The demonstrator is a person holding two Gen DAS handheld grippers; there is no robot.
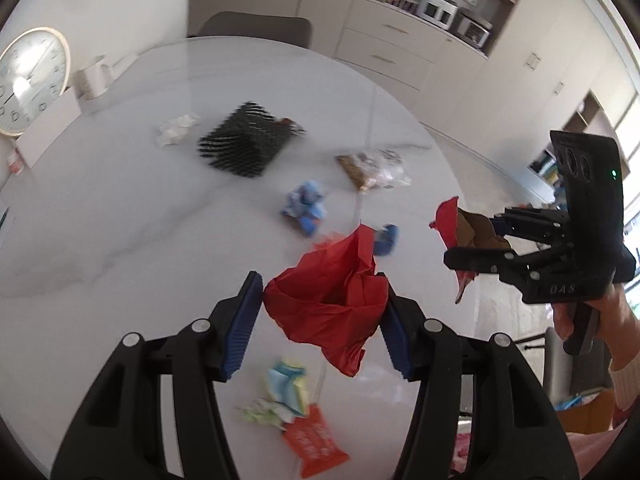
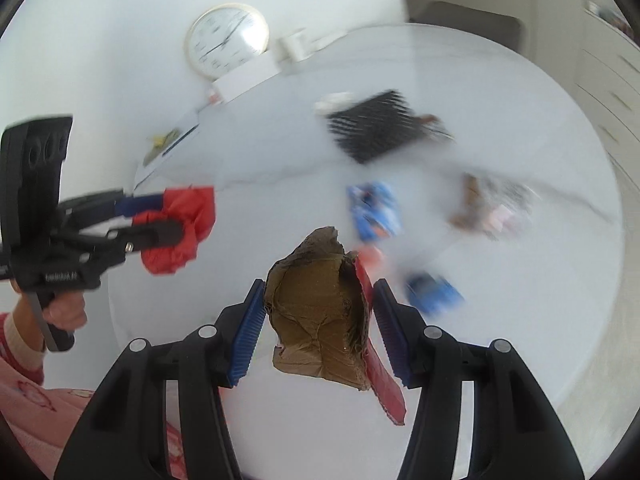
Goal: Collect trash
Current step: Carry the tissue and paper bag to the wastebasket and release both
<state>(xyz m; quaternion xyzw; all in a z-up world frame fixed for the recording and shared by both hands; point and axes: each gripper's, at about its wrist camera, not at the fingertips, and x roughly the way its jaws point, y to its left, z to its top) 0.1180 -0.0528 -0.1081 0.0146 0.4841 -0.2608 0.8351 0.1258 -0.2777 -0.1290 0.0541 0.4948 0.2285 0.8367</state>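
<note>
My left gripper (image 1: 322, 314) is shut on a crumpled red paper (image 1: 328, 304) and holds it above the white table (image 1: 120, 240). It also shows in the right wrist view (image 2: 160, 220) with the red paper (image 2: 180, 232). My right gripper (image 2: 318, 326) is shut on a torn brown and red cardboard piece (image 2: 320, 320), held above the table; it also shows in the left wrist view (image 1: 472, 240). A black mesh basket (image 1: 244, 140) stands further back. Blue wrappers (image 1: 306, 208), a clear bag of scraps (image 1: 376, 168), white tissue (image 1: 176, 128), pastel paper (image 1: 280, 392) and an orange packet (image 1: 316, 444) lie loose.
A round clock (image 1: 32, 80) and a white mug (image 1: 94, 76) stand at the table's far left. A grey chair (image 1: 256, 28) is behind the table. Cabinets with appliances (image 1: 440, 8) line the back wall. The table's edge runs close on the right.
</note>
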